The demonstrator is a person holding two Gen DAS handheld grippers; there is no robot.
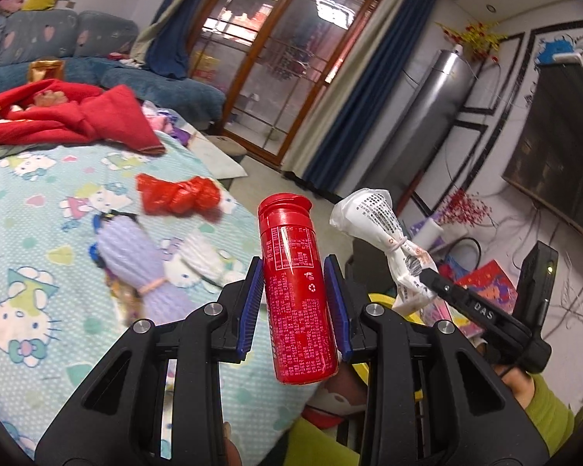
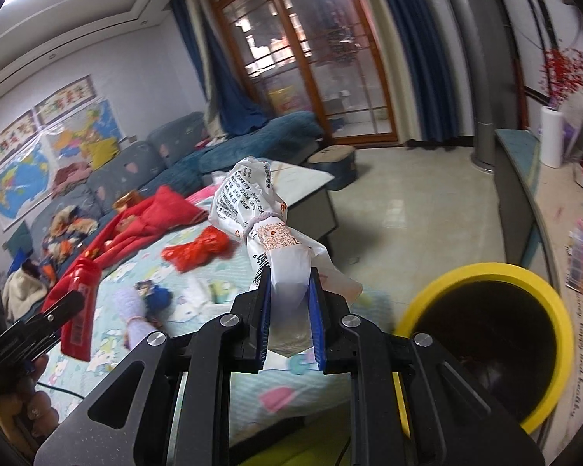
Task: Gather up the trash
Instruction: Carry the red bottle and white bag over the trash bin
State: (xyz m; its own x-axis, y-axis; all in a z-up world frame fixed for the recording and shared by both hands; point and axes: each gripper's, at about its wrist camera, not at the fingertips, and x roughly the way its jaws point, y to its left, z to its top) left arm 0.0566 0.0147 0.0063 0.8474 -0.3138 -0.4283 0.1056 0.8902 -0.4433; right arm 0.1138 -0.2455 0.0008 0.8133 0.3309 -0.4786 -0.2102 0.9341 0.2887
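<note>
Your left gripper [image 1: 294, 291] pinches the red bottle [image 1: 297, 295], upright, well left of the yellow-rimmed bin [image 2: 486, 345]. Your right gripper [image 2: 290, 310] pinches the tied white wrapper [image 2: 268, 229], nearer the bin, which lies just to its right.

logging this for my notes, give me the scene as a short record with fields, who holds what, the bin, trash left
left gripper: jaws shut on red bottle
right gripper: jaws shut on white wrapper
bin: yellow-rimmed bin, open top, right of the right gripper
trash left: crumpled red bag lying on the cartoon-print sheet
</note>
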